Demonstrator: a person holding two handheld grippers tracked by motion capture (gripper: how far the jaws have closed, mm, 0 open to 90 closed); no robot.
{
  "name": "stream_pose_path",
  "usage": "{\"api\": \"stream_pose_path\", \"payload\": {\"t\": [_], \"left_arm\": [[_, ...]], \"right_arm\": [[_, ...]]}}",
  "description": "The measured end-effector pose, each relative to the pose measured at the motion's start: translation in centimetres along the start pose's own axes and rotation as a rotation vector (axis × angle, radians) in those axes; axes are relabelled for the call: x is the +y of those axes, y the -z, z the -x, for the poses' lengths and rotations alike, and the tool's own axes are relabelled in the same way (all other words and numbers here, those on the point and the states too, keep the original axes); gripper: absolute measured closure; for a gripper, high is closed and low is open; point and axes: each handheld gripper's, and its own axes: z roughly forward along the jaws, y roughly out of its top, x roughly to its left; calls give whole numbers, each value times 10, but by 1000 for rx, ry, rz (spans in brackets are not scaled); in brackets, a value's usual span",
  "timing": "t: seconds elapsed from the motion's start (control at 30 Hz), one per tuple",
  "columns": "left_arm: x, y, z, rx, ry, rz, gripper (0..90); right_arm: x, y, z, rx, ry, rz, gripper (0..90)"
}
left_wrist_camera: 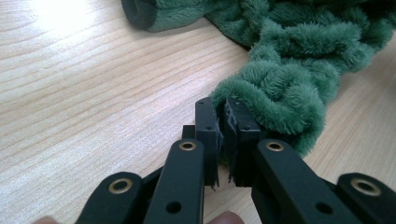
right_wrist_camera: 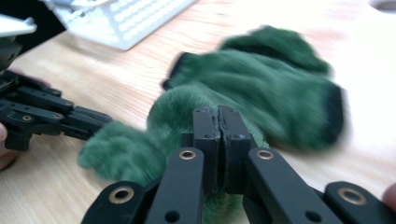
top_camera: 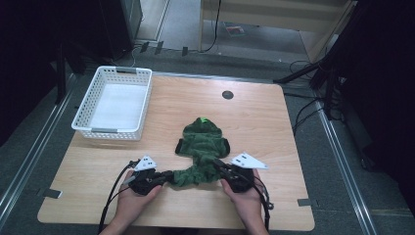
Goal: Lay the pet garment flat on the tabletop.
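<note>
item: green fleece garment (top_camera: 201,147), mid-desk (top_camera: 274,122), right of white basket (top_camera: 115,102). left tongs (top_camera: 166,177) and right tongs (top_camera: 219,166) clenched on its bunched near hem. step: folding; next, likely carry hem toward hood.

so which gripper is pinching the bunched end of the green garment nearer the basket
The left gripper: it grips the green fleece garment on the white basket side; the right gripper grips the far side.
</note>
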Motion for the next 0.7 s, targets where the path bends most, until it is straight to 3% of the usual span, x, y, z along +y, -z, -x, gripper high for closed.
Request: {"api": "stream_pose_path", "payload": {"t": [0.1, 0.17, 0.27, 0.37, 0.47, 0.57, 0.7], "left_arm": [[0, 0, 0, -5, -3, -2, 849], [0, 0, 0, -8, -2, 1, 848], [0, 2, -1, -22, 7, 17, 830], [2, 7, -5, -44, 34, 65, 723], [6, 11, -8, -45, 74, 113, 602], [8, 5, -2, -61, 66, 94, 504], [6, -3, 7, -61, 21, 53, 527]], "right_arm": [[-17, 17, 18, -41, -99, -29, 856], [-28, 25, 28, -79, -133, -51, 815], [-33, 40, 41, -95, -186, -17, 713], [-25, 50, 44, -115, -180, 67, 631], [-17, 52, 41, -139, -144, 108, 588], [-20, 38, 39, -105, -127, 55, 571], [-28, 13, 31, -66, -76, -50, 575]]}}
